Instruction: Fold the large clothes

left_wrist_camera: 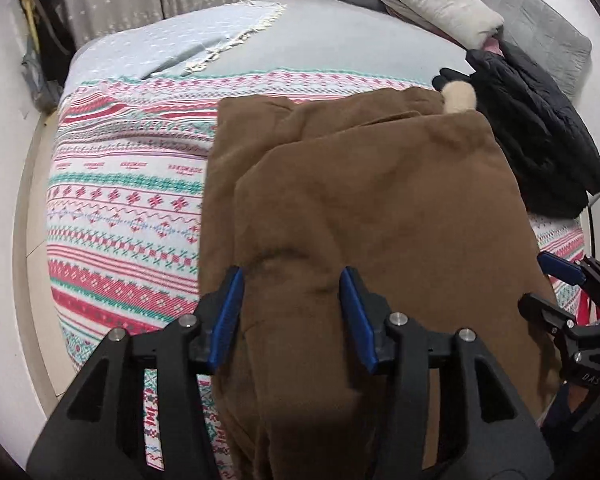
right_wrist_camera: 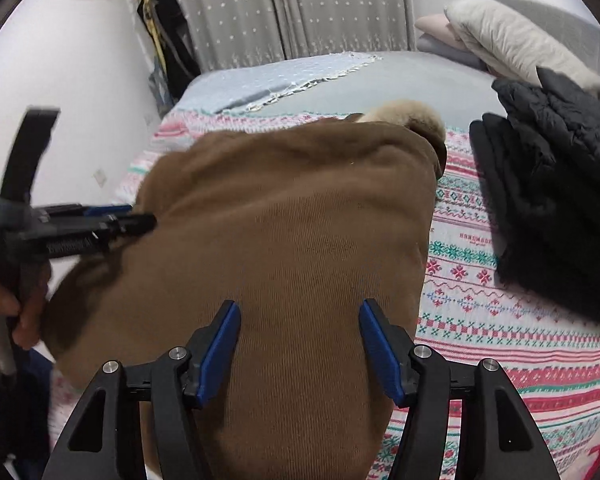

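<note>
While we look along the left tongs point(left_wrist_camera: 292, 312), their blue pads stand apart over the brown garment point(left_wrist_camera: 364, 208), with nothing between them; the cloth lies below and we cannot tell whether the tips touch it. Our right tongs point(right_wrist_camera: 298, 344) are spread apart in the same way above the near part of the same garment point(right_wrist_camera: 292, 248), gripping nothing.

We see the brown garment folded into a thick bundle, lying along the middle of the bed on the patterned blanket point(left_wrist_camera: 128, 200) of red, green and white bands. Several layers show at its far left edge, where one fold sits on another. At its far end a cream fleecy trim point(left_wrist_camera: 460, 98) peeks out; from the right wrist view the same trim point(right_wrist_camera: 412, 118) shows past the rounded far edge of the bundle.

To the right of the garment, just beside it, lies a folded black quilted jacket point(right_wrist_camera: 560, 184) on the blanket. Beyond it a stack of pale folded bedding point(left_wrist_camera: 428, 0) rests near the head of the bed. A light blue fringed throw point(left_wrist_camera: 188, 44) covers the far part of the bed, and grey dotted curtains point(right_wrist_camera: 300, 8) hang behind.

From the right wrist view, the left tongs point(right_wrist_camera: 140, 216) appear side-on at the garment's left edge, blurred, held by our hand point(right_wrist_camera: 16, 304).
</note>
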